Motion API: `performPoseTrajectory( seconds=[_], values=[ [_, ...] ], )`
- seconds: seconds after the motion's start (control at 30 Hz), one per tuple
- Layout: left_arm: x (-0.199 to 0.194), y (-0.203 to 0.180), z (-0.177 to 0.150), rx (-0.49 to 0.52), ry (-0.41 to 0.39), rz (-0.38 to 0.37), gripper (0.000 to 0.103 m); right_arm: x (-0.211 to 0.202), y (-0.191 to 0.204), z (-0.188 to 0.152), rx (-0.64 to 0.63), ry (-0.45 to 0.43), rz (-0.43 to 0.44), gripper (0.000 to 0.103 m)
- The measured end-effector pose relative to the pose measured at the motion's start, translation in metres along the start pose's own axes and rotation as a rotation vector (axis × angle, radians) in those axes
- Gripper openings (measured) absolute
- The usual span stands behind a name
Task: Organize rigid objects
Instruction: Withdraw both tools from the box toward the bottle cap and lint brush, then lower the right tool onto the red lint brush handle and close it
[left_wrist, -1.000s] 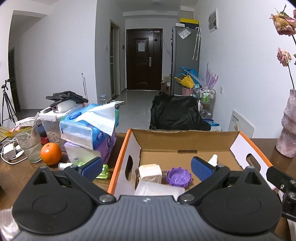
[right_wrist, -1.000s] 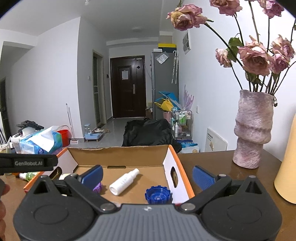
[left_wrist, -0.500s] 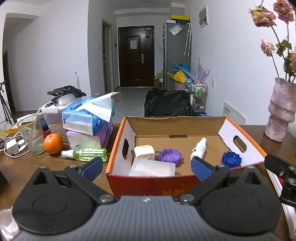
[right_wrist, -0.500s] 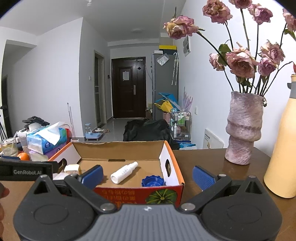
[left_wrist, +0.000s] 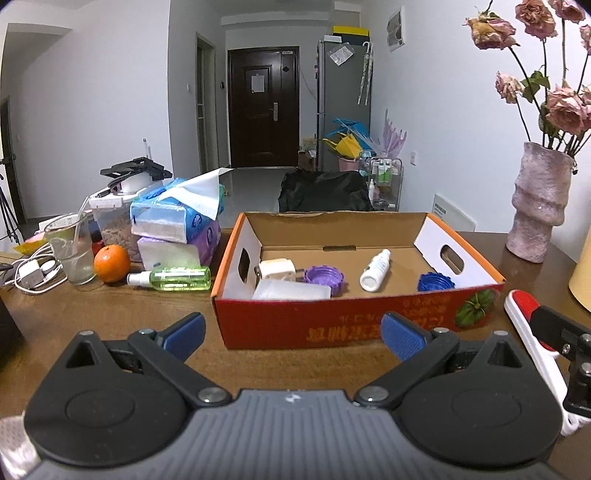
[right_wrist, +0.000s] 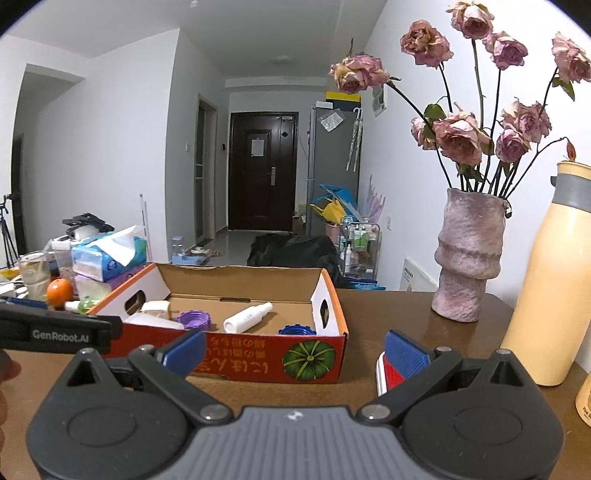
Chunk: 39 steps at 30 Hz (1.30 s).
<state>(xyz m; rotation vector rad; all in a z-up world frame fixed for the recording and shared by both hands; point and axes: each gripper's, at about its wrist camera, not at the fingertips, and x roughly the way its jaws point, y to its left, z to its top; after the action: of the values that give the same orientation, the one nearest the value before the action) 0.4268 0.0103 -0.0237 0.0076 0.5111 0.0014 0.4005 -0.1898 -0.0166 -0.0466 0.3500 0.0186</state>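
Note:
An open cardboard box (left_wrist: 354, 325) (right_wrist: 236, 358) with a red front stands on the brown table. Inside lie a white plug adapter (left_wrist: 275, 271), a clear plastic case (left_wrist: 291, 291), a purple cap (left_wrist: 324, 275) (right_wrist: 194, 319), a white spray bottle (left_wrist: 375, 269) (right_wrist: 247, 316) and a blue cap (left_wrist: 436, 282) (right_wrist: 295, 329). A green spray bottle (left_wrist: 173, 278) lies left of the box. A red and white flat tool (left_wrist: 532, 332) (right_wrist: 389, 373) lies right of it. My left gripper (left_wrist: 291, 334) and right gripper (right_wrist: 295, 349) are open and empty, short of the box.
Left of the box sit an orange (left_wrist: 112, 258), a glass with a straw (left_wrist: 72, 251), tissue packs (left_wrist: 177, 229) and white cables (left_wrist: 33, 273). A pink vase of dried roses (right_wrist: 467, 254) and a yellow bottle (right_wrist: 550, 273) stand at the right.
Both grippers have pulled back from over the box toward the near table edge, so its red front now shows. Both stayed open and empty.

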Motion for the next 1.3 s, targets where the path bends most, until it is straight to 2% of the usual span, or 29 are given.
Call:
performPoseTrajectory(
  seconds=[0.43,0.73,1.03,1.3],
  values=[
    [-0.032,-0.014,-0.029,-0.001,0.045,-0.021,0.103,-0.046,-0.02,-0.026,-0.022,0.015,-0.011,0.103],
    [-0.042,-0.03,-0.044,0.015,0.067,-0.023,0.103,-0.063,-0.042,-0.043,-0.04,0.043,-0.045,0.103],
    [-0.037,-0.036,-0.055,0.012,0.095,0.011,0.103,-0.054,-0.065,-0.056,0.005,0.091,-0.073,0.103],
    [-0.025,-0.037,-0.061,0.024,0.12,0.035,0.103,-0.022,-0.081,-0.063,0.011,0.158,-0.091,0.103]
  ],
)
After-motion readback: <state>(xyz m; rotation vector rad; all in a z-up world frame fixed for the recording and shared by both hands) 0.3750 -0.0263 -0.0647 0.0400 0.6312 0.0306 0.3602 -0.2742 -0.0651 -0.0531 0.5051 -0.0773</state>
